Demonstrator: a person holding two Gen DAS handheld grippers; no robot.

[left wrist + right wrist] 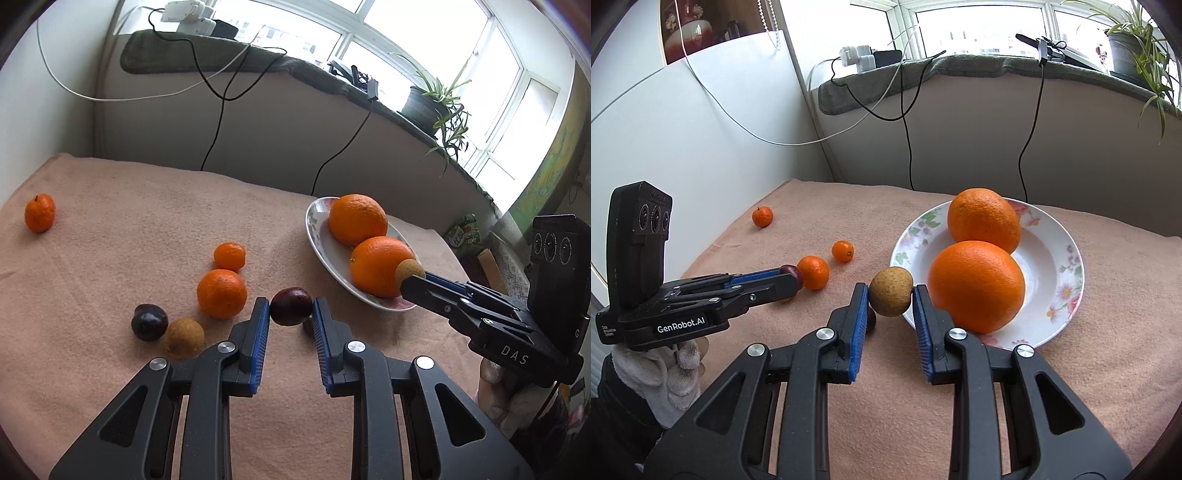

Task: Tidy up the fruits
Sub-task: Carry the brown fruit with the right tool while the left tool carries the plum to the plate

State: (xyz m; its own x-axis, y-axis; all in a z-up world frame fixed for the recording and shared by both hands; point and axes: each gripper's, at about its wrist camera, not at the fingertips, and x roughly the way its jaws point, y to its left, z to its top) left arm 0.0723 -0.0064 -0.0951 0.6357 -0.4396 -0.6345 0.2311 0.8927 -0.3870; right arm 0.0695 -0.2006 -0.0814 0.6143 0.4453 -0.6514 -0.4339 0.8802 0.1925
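Two fruits are held, one per tool. In the left wrist view, lower centre of frame, the left gripper [291,312] is closed on a dark plum [290,306], pinched between the blue pads [261,325] at their tips and lifted clear of the cloth. At the right of the same frame the right gripper [410,275] is seen from the side, clamped on a tan fruit [409,270] that overlaps the front orange [380,266] in the picture; contact cannot be judged.

In the right wrist view, the tan fruit [890,291] is gripped at the fingertips, centre frame, just left of the plate [1057,258] rim. At left of that frame a gloved hand [665,365] is seen under the left gripper.

Surface: a peach-pink cloth [110,258] is spread over the table. From left to right in the left wrist view are noted: a small mandarin [40,213] alone at far left, a second dark plum [149,322] touching a second tan fruit [183,337], a larger mandarin [221,293] with a small one [229,256] just behind it. Upper right, two large oranges are set touching on the plate, the rear orange [357,219] behind the front one.

Room: a grey-covered window ledge [236,59] runs across the top, with hanging cables [218,110], a white power strip [188,14] and a potted plant [436,99] at right before bright windows.

Held fruits: plum glossy, deep maroon; tan fruit round, matte, finely speckled. Plate white with a floral rim.
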